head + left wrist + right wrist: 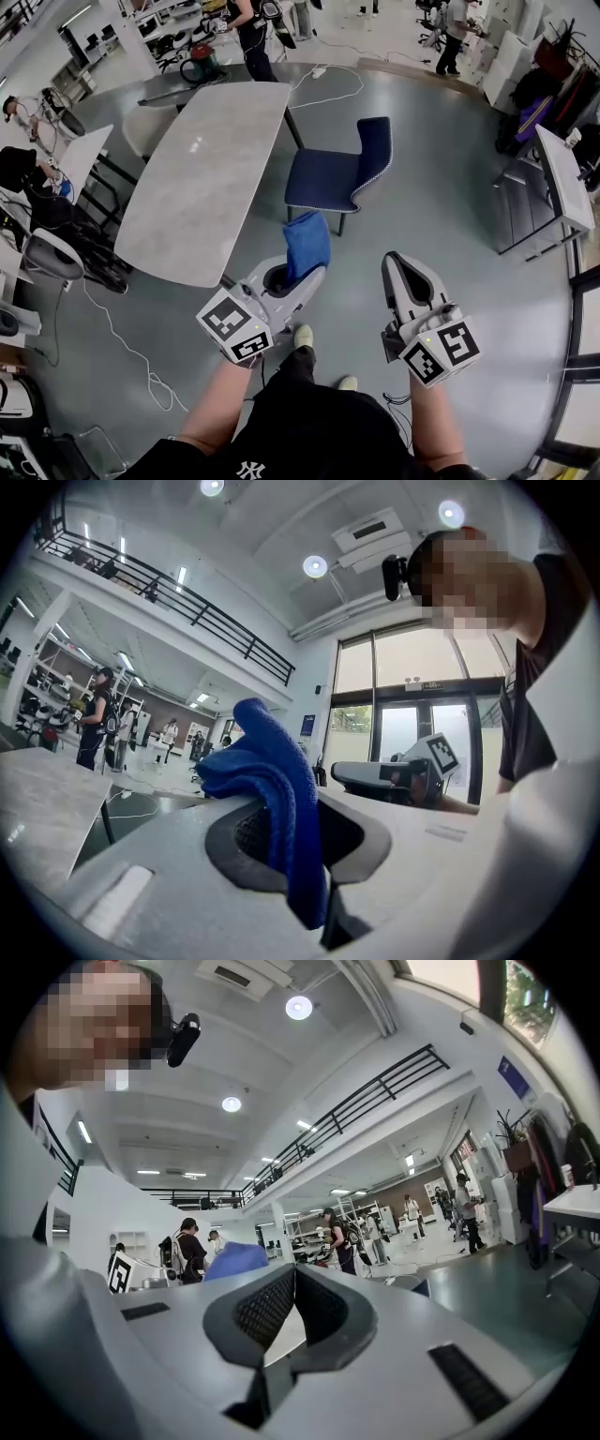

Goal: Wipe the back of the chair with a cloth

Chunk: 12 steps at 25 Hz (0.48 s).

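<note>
The dark blue chair [330,176] stands on the grey floor ahead of me, its backrest [374,148] on the right side, its seat toward the table. My left gripper [298,274] is shut on a blue cloth [307,244], held in the air short of the chair. In the left gripper view the cloth [274,785] hangs folded over between the jaws of that gripper [295,841]. My right gripper [392,260] is held beside it, jaws shut and empty. From the right gripper [294,1269] view the cloth [234,1260] shows at the left.
A long pale marble table [206,173] stands left of the chair. White cables [122,342] lie on the floor. A white desk [562,178] is at the right, pale chairs [52,258] at the left. People [251,28] stand far back.
</note>
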Motion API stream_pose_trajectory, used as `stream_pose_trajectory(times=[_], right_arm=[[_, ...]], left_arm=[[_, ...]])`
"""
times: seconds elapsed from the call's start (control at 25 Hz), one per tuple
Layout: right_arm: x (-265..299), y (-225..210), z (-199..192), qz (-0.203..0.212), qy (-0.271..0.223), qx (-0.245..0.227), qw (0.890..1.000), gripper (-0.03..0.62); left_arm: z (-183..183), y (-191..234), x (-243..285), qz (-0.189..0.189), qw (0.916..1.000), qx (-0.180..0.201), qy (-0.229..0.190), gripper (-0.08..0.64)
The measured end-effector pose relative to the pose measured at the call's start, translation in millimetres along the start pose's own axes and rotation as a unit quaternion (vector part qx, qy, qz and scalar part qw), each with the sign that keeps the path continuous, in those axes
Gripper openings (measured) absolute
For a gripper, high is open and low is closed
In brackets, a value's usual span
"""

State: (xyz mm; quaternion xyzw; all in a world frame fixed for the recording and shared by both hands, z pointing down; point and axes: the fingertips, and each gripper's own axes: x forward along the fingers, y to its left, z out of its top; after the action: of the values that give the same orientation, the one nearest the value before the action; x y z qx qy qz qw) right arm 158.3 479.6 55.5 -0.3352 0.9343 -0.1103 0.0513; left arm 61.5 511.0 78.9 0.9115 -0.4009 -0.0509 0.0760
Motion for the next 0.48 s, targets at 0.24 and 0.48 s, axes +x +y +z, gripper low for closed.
stream_pose_trajectory(times=[0.24, 0.48], right_arm=[[91.0, -1.3, 0.6, -0.016, -0.004, 0.017, 1.000, 0.015], [134.4, -27.6, -2.2, -0.050, 0.002, 0.025, 0.998, 0.015]], left_arm=[[9.5, 90.9, 7.8, -0.039, 0.9992, 0.007, 0.007, 0.055], [6.7, 144.7, 35.9, -0.069, 0.9976, -0.005, 0.006, 0.054]])
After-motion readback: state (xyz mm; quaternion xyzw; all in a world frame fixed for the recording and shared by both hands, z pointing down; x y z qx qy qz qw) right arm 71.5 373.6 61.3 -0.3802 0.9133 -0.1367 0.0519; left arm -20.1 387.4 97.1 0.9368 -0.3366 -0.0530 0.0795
